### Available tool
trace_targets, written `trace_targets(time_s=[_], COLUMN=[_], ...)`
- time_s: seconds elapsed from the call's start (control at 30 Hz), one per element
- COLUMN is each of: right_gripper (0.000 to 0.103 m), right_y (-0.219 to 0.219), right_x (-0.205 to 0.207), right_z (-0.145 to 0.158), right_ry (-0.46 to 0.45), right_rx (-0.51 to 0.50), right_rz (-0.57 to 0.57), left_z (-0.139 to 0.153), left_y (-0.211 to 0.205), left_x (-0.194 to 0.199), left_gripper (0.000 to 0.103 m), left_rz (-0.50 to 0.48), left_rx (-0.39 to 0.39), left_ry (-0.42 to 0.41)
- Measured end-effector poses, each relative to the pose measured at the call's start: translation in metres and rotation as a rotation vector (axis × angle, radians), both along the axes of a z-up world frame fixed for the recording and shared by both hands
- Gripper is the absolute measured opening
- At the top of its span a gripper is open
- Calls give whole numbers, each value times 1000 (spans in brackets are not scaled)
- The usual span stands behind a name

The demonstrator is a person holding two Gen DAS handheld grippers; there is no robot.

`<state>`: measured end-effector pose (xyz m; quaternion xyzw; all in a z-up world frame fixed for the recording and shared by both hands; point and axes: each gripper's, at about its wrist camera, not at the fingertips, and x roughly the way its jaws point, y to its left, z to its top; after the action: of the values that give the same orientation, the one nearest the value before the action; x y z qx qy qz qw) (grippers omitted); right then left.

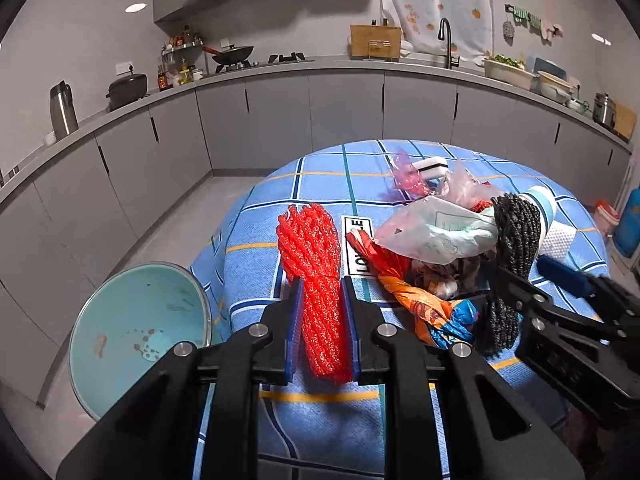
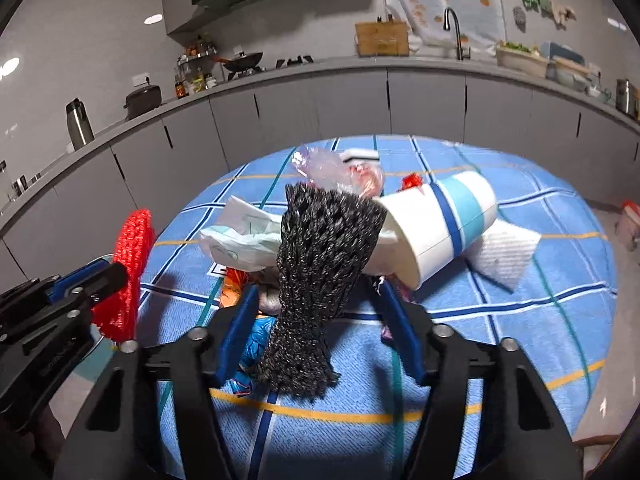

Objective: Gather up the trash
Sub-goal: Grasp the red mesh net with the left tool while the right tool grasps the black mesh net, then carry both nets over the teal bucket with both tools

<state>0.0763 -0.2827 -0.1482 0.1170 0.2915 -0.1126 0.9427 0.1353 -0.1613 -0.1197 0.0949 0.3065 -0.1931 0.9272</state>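
Left wrist view: red foam net (image 1: 316, 280) clenched in left tool (image 1: 320, 312), lifted toward teal bin (image 1: 140, 320) off counter's (image 1: 320, 420) left edge. Black foam net (image 2: 320, 280) between right tool's (image 2: 320, 320) pads, not yet pinched.

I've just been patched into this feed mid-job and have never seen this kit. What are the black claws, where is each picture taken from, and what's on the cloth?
The claws are two hand-held, two-finger grippers; a person carries one in each hand. Each picture comes from a fisheye camera on one gripper, looking along its fingers.

The left gripper is shut on a red foam mesh sleeve. The right gripper has a black foam mesh sleeve between its blue pads; whether they press it is unclear.

On the blue checked tablecloth lies trash: a white paper cup with blue bands, crumpled plastic bags and an orange wrapper. A light blue bin stands beside the table.
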Motion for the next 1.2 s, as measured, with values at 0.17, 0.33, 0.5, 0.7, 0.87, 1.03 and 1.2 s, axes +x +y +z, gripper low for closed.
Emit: trace_targets(time_s=[0.17, 0.33, 0.5, 0.7, 0.87, 1.03, 1.2], right_gripper=[27, 24, 24, 24, 24, 24, 24], right_y=[-1, 1, -2, 10, 30, 57, 80], right_x=[-1, -15, -34, -41, -29, -14, 6], right_z=[-3, 11, 32, 53, 58, 59, 62], right_ry=[14, -25, -79, -131, -138, -141, -142], right_rx=[-19, -50, -76, -104, -103, -107, -91], right_rz=[14, 15, -9, 26, 97, 184, 263], left_z=[8, 17, 25, 32, 37, 37, 36], left_y=[5, 15, 28, 41, 59, 85, 115], left_x=[-5, -13, -18, -24, -22, -13, -2], left_gripper=[19, 19, 19, 19, 19, 19, 19], left_rz=[1, 5, 23, 40, 80, 154, 237], left_rx=[-17, -33, -45, -52, -53, -46, -32], left_ry=[-13, -34, -47, -59, -71, -67, -64])
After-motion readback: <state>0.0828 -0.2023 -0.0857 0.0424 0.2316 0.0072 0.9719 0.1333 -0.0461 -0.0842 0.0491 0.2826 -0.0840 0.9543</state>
